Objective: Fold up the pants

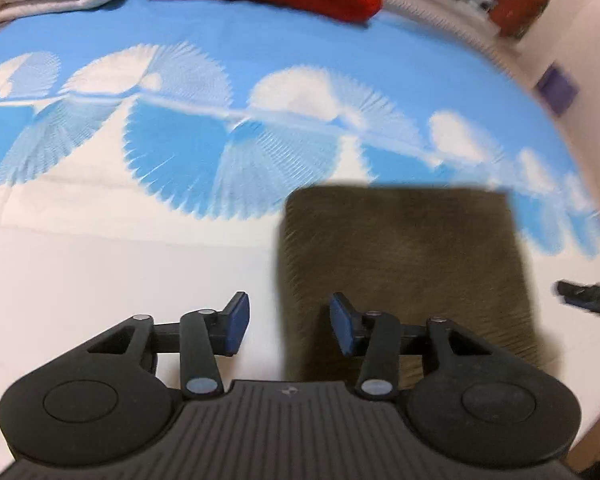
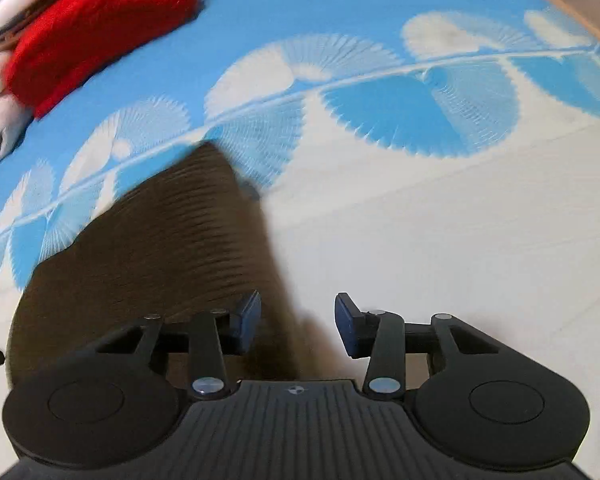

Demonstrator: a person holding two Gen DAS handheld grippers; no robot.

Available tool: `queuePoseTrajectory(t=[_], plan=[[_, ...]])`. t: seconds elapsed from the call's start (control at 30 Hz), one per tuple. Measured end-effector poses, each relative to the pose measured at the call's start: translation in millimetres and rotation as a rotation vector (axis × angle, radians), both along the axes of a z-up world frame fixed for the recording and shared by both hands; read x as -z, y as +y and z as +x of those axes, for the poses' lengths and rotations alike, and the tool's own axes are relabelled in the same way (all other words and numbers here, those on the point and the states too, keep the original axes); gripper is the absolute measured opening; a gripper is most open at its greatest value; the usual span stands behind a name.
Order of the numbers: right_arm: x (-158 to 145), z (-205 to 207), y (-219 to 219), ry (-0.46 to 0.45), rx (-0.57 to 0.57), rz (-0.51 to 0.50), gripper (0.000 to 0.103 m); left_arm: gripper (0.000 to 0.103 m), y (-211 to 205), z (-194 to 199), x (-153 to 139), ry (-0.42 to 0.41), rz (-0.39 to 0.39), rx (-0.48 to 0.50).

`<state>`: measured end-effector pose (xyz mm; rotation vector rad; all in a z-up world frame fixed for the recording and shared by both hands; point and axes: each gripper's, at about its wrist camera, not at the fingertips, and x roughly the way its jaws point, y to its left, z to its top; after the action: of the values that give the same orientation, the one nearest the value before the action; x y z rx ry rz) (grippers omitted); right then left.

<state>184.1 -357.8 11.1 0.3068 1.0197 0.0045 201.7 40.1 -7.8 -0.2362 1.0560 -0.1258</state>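
left gripper [image 1: 289, 326] empty, jaws apart | right gripper [image 2: 298, 324] likewise | one folded pants [image 1: 404, 264]

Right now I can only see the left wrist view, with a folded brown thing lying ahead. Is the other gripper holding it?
Observer: No. The right gripper has its jaws apart, and nothing is pinched between them.
Operator: So where is it, compared with the cloth?
Observer: It's above the right edge of the pants. One pad is over the brown cloth, and the other is over the white bedsheet.
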Motion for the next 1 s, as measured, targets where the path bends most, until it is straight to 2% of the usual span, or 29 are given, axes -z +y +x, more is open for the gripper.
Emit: queuePoseTrajectory(t=[0.03,0.13,0.2,0.27,0.3,0.37,0.4,0.43,0.5,0.57,0.6,0.67,0.83,0.9,1.0], plan=[[-7,-4,3,-0.050,-0.052,0.015,0.044,0.047,-1,0,-7,-0.030,-0.015,0.024],[-22,-15,18,-0.160,-0.216,0.043,0.044,0.034,-6,-6,-19,-0.070,-0.057,0.122],[-23,-23,27,-0.185,-0.334,0.076,0.044,0.028,-12,-10,-18,-0.076,-0.080,0.202],[-20,-22,42,-0.167,-0.445,0.083,0.044,0.025,-29,-14,-3,-0.026,-0.073,0.340],[-16,-23,49,-0.137,-0.504,0.068,0.044,0.025,-39,-17,13,0.028,-0.021,0.404],[9,-26,66,0.008,-0.615,-0.037,0.042,0.023,-59,-32,42,0.112,0.137,0.518],[27,-29,71,0.085,-0.661,-0.119,0.042,0.023,-68,-39,52,0.131,0.205,0.576],[35,-31,74,0.104,-0.702,-0.157,0.043,0.023,-73,-43,52,0.121,0.237,0.594],[30,-27,74,0.105,-0.687,-0.132,0.043,0.024,-69,-38,43,0.121,0.200,0.541],[23,-21,72,0.091,-0.651,-0.117,0.043,0.024,-62,-34,32,0.075,0.162,0.483],[17,-22,69,0.051,-0.646,-0.112,0.043,0.024,-60,-33,25,0.039,0.153,0.451],[3,-23,63,-0.041,-0.609,-0.089,0.043,0.025,-57,-26,16,-0.010,0.154,0.383],[-17,3,62,-0.214,-0.390,-0.065,0.043,0.025,-55,-8,11,-0.054,0.191,0.241],[-18,13,66,-0.256,-0.320,-0.096,0.043,0.025,-57,3,12,-0.050,0.194,0.215],[-12,33,73,-0.266,-0.248,-0.097,0.043,0.025,-58,6,11,-0.047,0.205,0.198]])
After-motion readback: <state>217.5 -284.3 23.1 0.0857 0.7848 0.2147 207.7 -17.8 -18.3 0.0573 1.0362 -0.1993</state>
